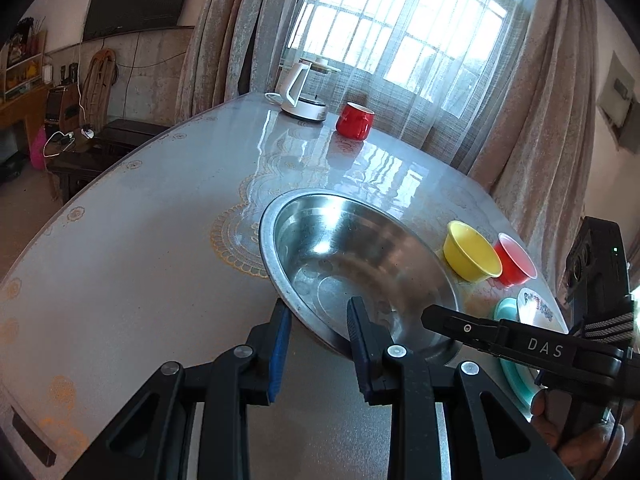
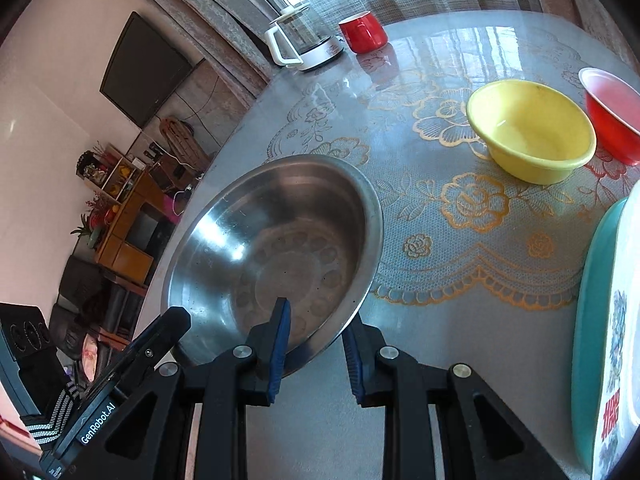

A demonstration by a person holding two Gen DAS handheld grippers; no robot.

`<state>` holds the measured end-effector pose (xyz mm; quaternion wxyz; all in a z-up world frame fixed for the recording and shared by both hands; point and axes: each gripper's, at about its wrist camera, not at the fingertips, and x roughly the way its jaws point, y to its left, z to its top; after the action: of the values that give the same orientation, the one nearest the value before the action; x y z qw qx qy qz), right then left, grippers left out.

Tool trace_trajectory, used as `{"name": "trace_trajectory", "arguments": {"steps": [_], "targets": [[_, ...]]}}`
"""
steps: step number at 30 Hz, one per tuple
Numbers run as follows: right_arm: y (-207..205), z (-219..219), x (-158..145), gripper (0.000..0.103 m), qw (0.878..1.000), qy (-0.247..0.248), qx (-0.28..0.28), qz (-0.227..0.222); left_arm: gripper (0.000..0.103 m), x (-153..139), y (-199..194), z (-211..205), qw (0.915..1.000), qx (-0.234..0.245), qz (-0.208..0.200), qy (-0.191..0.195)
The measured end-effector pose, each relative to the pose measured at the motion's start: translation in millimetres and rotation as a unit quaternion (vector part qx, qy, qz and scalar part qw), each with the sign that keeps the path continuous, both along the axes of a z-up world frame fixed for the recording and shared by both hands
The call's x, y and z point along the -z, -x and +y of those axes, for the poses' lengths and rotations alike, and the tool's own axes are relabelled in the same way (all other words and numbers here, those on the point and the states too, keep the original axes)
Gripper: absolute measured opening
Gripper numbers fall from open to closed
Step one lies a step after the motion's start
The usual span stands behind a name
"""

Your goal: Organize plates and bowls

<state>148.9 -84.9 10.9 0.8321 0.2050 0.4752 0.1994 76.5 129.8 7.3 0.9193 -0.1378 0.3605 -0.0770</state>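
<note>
Steel bowl (image 1: pixel 360 264) sits tilted near the counter (image 1: pixel 140 240) front edge, with both grippers on its near rim. Left gripper (image 1: pixel 318 338): fingers straddle the rim, one pad outside, one inside the bowl, pinching the wall. Right gripper (image 2: pixel 316 354): same setup on the other side, left finger (image 2: pixel 280 340) inside the bowl, the other outside under the rim, clamped on the steel. Both tools come in low from the near edge, angled slightly down, side by side; the right one's body shows at right in the left view. Surroundings: yellow bowl (image 2: pixel 532 132) just right of and behind the steel one, red bowl (image 2: pixel 612 116) touching or just beside the yellow. Teal plate (image 2: pixel 592 320) with a white patterned plate (image 2: pixel 616 360) stacked on it at far right, near the right gripper. White kettle (image 1: pixel 300 92) and red mug (image 1: pixel 354 120) well apart at the far edge by the window.
</note>
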Motion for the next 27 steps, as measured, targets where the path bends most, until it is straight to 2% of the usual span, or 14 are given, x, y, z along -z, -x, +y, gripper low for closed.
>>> {"name": "trace_trajectory", "arguments": {"steps": [11, 19, 27], "targets": [[31.4, 7.1, 7.2, 0.026, 1.0, -0.005, -0.019, 0.006, 0.03, 6.8, 39.8, 6.2, 1.0, -0.008, 0.002, -0.002], [30.8, 17.6, 9.6, 0.026, 0.999, -0.004, -0.031, 0.005, 0.031, 17.3, 45.2, 12.6, 0.9994, -0.025, 0.022, 0.0], [37.4, 18.3, 11.1, 0.028, 1.0, -0.007, -0.027, -0.004, 0.032, 23.0, 48.4, 9.6, 0.9991, -0.03, 0.026, -0.017]]}}
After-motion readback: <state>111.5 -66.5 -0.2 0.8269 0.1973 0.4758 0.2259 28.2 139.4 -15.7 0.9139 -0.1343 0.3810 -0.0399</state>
